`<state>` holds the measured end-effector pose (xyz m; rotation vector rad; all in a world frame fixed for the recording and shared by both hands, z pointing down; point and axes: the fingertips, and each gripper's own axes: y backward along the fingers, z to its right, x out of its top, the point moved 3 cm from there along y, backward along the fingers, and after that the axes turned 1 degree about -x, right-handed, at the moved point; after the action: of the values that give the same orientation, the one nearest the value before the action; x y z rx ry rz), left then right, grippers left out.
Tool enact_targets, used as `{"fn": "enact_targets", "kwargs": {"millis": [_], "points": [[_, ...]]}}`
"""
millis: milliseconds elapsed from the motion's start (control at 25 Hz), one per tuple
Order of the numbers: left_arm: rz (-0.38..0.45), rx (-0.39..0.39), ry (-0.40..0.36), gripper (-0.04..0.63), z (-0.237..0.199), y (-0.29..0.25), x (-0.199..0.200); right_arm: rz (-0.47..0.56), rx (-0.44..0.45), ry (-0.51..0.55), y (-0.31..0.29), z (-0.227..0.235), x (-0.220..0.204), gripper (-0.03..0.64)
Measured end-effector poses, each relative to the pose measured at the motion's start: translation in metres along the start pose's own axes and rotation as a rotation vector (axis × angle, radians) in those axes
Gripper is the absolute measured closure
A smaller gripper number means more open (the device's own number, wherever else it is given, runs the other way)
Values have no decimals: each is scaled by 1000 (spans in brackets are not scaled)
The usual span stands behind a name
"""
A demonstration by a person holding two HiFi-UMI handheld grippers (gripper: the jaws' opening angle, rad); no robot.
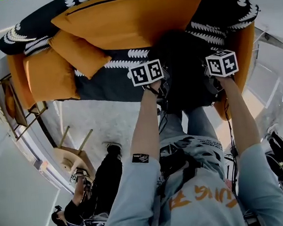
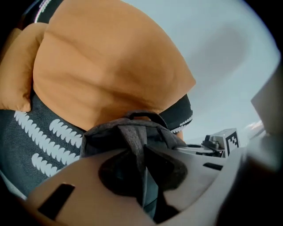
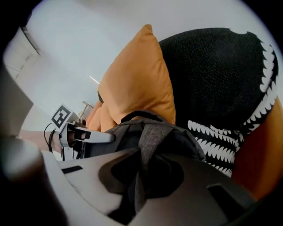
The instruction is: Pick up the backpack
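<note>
Both clamped: left tongs [image 2: 140, 154] and right tongs [image 3: 142, 165] each pinch 1 shoulder strap [image 2: 132, 134], likely so the backpack [image 1: 186, 66] lifts level.

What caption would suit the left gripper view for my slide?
Left tool clamped on the strap of a grey backpack, with an orange cushion and patterned sofa behind.

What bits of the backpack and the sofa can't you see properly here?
Head view: the backpack is only a dark lump; the person's arms cover its near side.
Both gripper views: its bottom hides behind the left claw and right claw.
Head view: part of the sofa lies behind the backpack.
</note>
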<state>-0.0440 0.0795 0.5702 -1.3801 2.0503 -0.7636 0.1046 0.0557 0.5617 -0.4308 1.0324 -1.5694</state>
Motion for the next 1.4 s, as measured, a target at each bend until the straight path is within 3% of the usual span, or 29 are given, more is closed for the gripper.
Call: {"fn": "enact_targets", "kwargs": {"millis": [240,480,600,760,840,1080,1400], "points": [[81,-27,-39,531,25,35,-30,63,1,40,38,-32,-24,569],[124,-85,-110,534,67,69,-62,76,-97,181,90,-55,-50,569],[129,-73,-187,532,78,91,-68,105,-90,184,105,-76,-54,569],[111,-32,-348,532,97,121,-78,163,-75,158,127,-104,-60,569],[112,-34,-379,532,108,130,-86,202,-60,126,140,-111,-64,569],[88,-108,-440,532,148,149,-98,292,-20,76,181,-118,-75,569],[105,-175,-632,532,222,177,-96,420,-23,146,255,-129,-79,569]]}}
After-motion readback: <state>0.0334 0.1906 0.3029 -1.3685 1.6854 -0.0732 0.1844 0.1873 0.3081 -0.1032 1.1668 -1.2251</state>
